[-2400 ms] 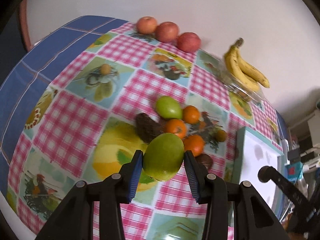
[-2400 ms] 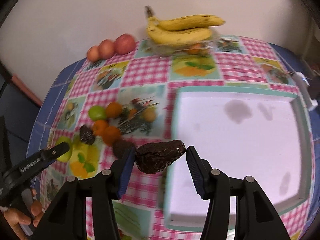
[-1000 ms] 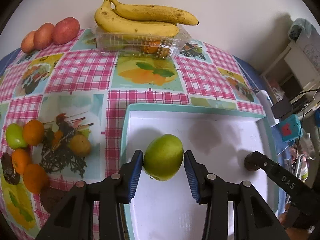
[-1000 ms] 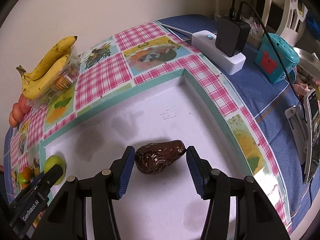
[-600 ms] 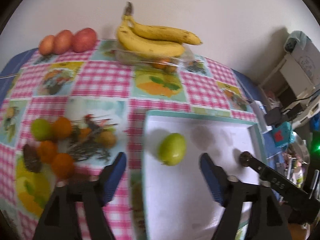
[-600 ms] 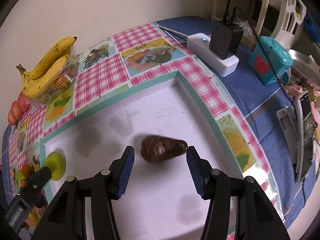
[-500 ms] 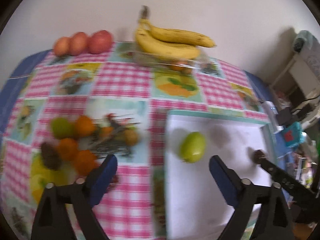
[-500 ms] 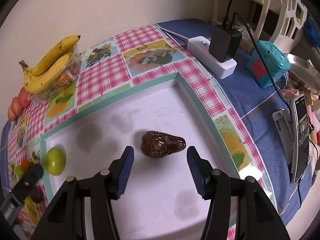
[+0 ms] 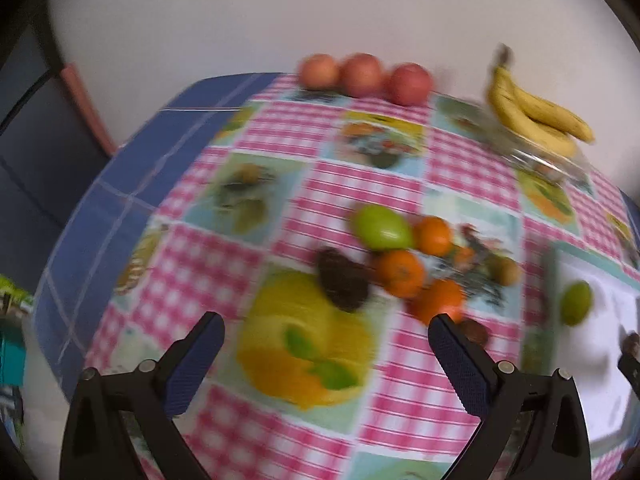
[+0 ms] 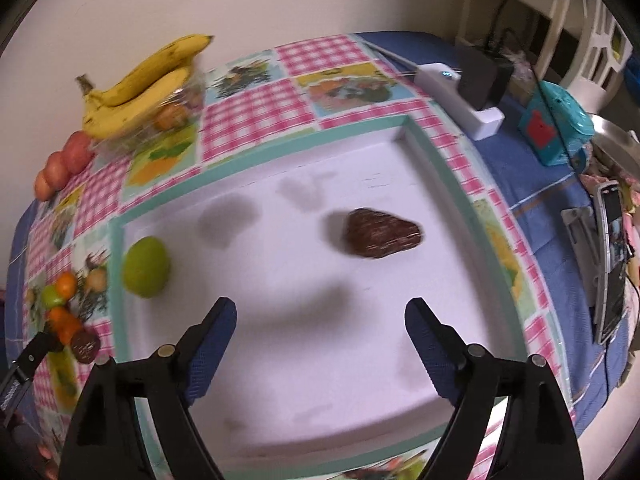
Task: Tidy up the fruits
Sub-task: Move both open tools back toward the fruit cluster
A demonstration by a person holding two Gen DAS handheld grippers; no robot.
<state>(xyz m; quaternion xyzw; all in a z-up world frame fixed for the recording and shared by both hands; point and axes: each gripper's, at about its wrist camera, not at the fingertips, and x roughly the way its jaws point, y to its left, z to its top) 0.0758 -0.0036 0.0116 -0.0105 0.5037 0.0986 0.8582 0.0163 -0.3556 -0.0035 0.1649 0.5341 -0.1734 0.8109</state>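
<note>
both tools have let go of their fruit since the earlier frames: the left tool [image 9: 325,356], which carried the green mango [image 10: 145,267] over to the white tray [image 10: 280,420], has swung back to the loose pile on the desk, and the right tool [image 10: 320,338] has pulled away from the dark avocado [image 10: 382,233] it set down. left tool is spread wide with nothing between its blue pads, hovering over the checked tablecloth [image 9: 280,140] above a printed yellow fruit picture. ahead of it lies the pile: another green mango [image 9: 382,222], three oranges [image 9: 400,273] bunched just beside it, a dark avocado [image 9: 342,280] to their left and a second dark one [image 9: 474,330] close to the right pad. the view is blurred, so finer detail is hard to tell. three red apples [image 9: 362,76] sit in a row at the far edge by the wall, and a bunch of bananas [image 9: 536,114] rests on a clear plastic box [image 9: 548,162]

right tool is also spread wide and empty, hanging over the near part of the tray. inside the tray the green mango lies against the left rim and the avocado lies toward the right, the two well apart. beyond the tray's right side are a white power strip [image 10: 460,98] with a black plug and a teal box [image 10: 554,132] on the blue cloth
</note>
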